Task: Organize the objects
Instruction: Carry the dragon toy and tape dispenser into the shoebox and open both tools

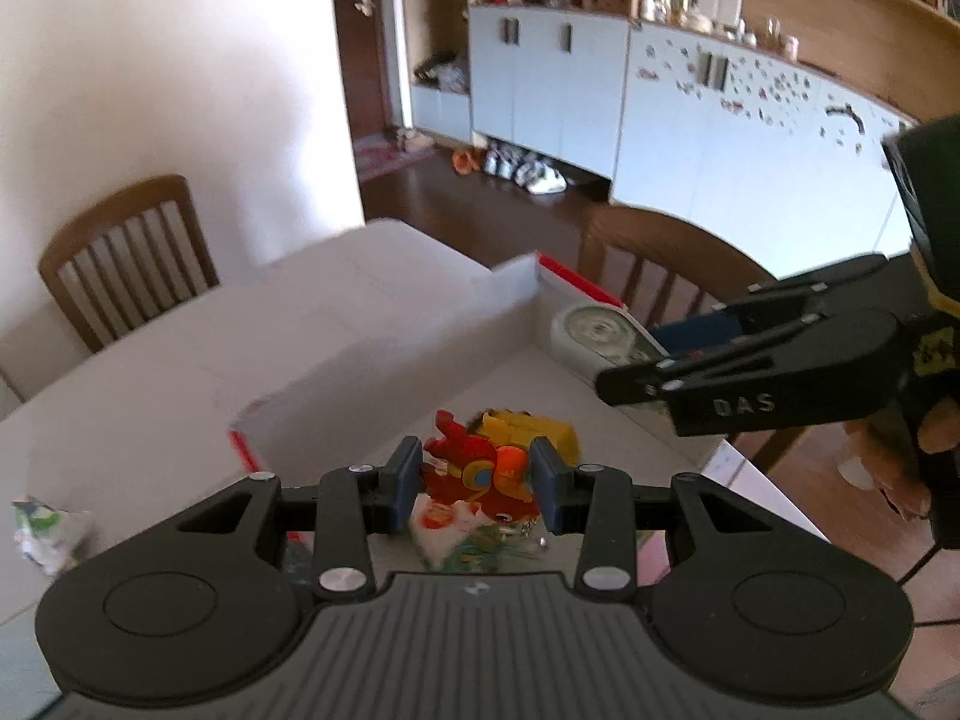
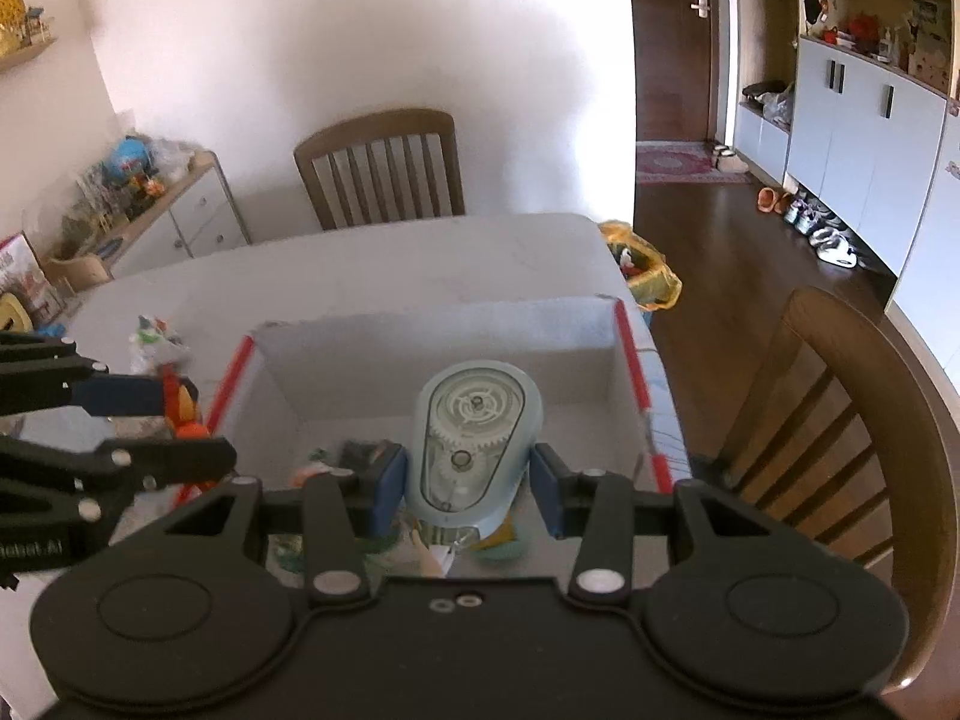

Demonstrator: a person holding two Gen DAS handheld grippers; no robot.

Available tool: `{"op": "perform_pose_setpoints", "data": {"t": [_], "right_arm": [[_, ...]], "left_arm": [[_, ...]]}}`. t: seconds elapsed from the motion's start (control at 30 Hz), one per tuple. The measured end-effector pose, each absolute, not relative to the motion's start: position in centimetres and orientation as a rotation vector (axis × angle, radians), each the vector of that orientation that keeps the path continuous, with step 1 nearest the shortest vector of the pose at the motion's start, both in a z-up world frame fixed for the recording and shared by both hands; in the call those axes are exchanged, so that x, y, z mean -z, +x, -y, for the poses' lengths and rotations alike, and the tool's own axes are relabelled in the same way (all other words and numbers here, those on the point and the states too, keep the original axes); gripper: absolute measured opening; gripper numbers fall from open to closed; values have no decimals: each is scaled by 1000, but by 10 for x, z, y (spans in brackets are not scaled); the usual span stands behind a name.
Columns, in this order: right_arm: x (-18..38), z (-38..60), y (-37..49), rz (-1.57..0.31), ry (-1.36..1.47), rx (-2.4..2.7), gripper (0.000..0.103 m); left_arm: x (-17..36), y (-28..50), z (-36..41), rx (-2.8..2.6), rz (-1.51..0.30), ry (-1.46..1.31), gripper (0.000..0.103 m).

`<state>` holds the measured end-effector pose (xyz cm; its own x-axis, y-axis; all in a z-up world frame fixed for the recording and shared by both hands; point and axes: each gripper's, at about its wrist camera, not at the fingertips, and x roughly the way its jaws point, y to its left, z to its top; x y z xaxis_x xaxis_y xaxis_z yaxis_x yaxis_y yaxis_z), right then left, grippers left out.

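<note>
box (image 2: 432, 330) on table (image 2: 360, 264) | toy figure (image 1: 474, 468) between left gripper (image 1: 474, 480) pads, over box's left wall | gear case (image 2: 474, 432) between right gripper (image 2: 468, 492) pads, above box interior | chair (image 2: 384, 168) behind table | second chair (image 2: 840, 420) right of table

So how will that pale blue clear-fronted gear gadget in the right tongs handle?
The pale blue clear-fronted gear gadget looks like rigid plastic, probably light. Its smooth rounded sides could slip between the right tongs; the clear cover may scratch or crack if dropped.
</note>
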<state>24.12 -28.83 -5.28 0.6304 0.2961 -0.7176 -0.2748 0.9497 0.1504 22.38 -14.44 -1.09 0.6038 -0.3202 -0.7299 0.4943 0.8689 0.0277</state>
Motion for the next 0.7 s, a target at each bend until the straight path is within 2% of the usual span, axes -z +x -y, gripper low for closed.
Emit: {"op": "perform_pose_setpoints", "data": {"t": [0.4,0.7], "right_arm": [[94,284,276,-899,-61,-398,43],[120,282,302,-971,-65,-389,43]], "left_arm": [[74,255,177,441,-975,281,38],[86,269,185,432,-1001,294,39]]}}
